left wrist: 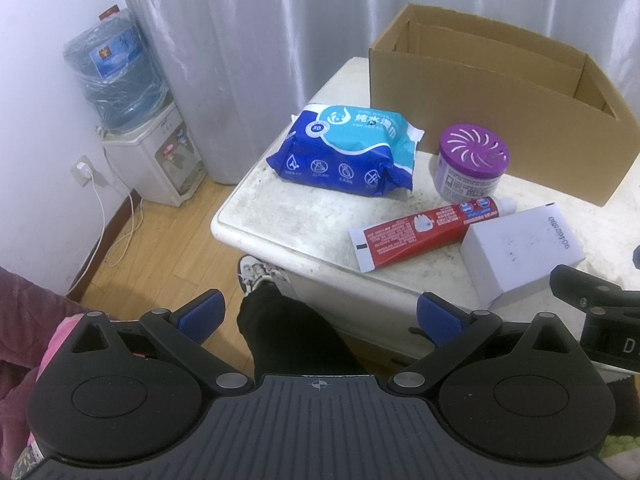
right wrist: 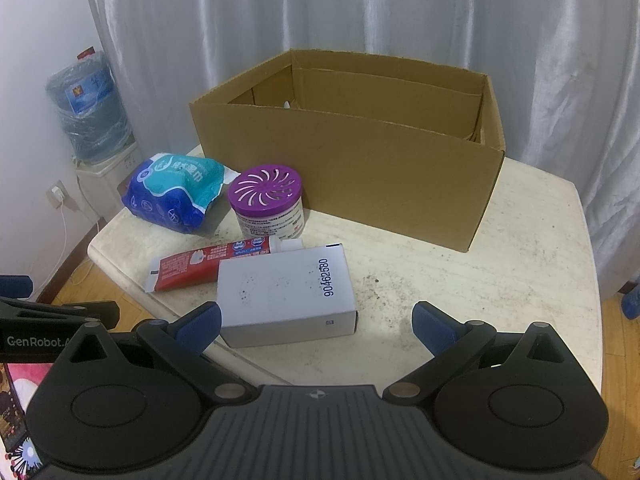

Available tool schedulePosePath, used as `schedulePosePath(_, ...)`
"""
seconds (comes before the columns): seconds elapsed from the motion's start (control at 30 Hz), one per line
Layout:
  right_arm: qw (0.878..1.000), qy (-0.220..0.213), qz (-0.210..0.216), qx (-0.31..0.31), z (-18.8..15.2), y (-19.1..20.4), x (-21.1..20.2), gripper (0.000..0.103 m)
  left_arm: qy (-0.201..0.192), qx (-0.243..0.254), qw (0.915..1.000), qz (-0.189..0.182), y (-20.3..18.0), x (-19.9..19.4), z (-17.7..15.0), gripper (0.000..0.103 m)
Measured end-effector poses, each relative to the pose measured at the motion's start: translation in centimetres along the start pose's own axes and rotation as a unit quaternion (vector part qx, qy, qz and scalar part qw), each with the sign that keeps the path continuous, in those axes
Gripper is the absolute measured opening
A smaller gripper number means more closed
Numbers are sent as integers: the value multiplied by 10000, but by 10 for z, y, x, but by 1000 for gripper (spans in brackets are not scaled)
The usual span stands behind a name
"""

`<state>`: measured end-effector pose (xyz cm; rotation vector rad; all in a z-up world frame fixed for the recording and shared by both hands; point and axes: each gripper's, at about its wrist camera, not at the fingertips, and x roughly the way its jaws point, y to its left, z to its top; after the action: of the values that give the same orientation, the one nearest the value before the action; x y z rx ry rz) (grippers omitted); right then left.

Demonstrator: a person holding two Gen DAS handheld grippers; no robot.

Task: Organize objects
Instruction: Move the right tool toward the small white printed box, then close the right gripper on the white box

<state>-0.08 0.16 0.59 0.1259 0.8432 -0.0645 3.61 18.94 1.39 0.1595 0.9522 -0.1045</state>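
- left gripper point(left wrist: 319, 316) has fingers point(left wrist: 202, 314) spread wide, nothing between them, hovering off the near edge of the tabletop point(left wrist: 256, 200) over the person's dark trouser leg point(left wrist: 288, 332) and sneaker point(left wrist: 256, 270)
- right gripper point(right wrist: 316, 322) has fingers point(right wrist: 434, 326) spread wide too, nothing gripped, over the near part of the tabletop point(right wrist: 500, 272); its left finger sits just in front of the white box point(right wrist: 284, 292)
- cardboard box point(right wrist: 348, 168) stands open at the back of the tabletop; a small white thing peeks at the inner left, can't tell what
- wet wipes pack point(left wrist: 344, 148), blue and teal, lies left of the cardboard box point(left wrist: 500, 120)
- purple-lid jar point(left wrist: 472, 164) stands upright just in front of the cardboard box, right of the wipes
- red toothpaste tube point(left wrist: 420, 232) lies flat in front of the jar, cap end touching the white box point(left wrist: 520, 252)
- white box lies flat near the front edge, printed number on top
- water dispenser point(left wrist: 152, 156) with blue bottle point(left wrist: 114, 72) stands on the floor at left by the curtain point(left wrist: 248, 40)
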Motion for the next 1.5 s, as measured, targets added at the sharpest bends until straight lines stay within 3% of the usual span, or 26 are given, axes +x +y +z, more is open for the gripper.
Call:
schedulePosePath(0.8,9999,32,-153,-74,11,-10,16,103,205,176,9996,-79,-8,18,7,103)
schedulePosePath(1.07,9999,-58,-101,45,19,-38,26,103,67,405,9979,-492,-20,24,7,103)
schedulePosePath(1.3,9972,-76,495,556,20,-74,38,103,-152,580,9923,-1079,-37,27,5,102)
schedulePosePath(1.5,9924,31,1040,658,20,-83,48,103,-223,778,9874,-1361,-57,31,3,99)
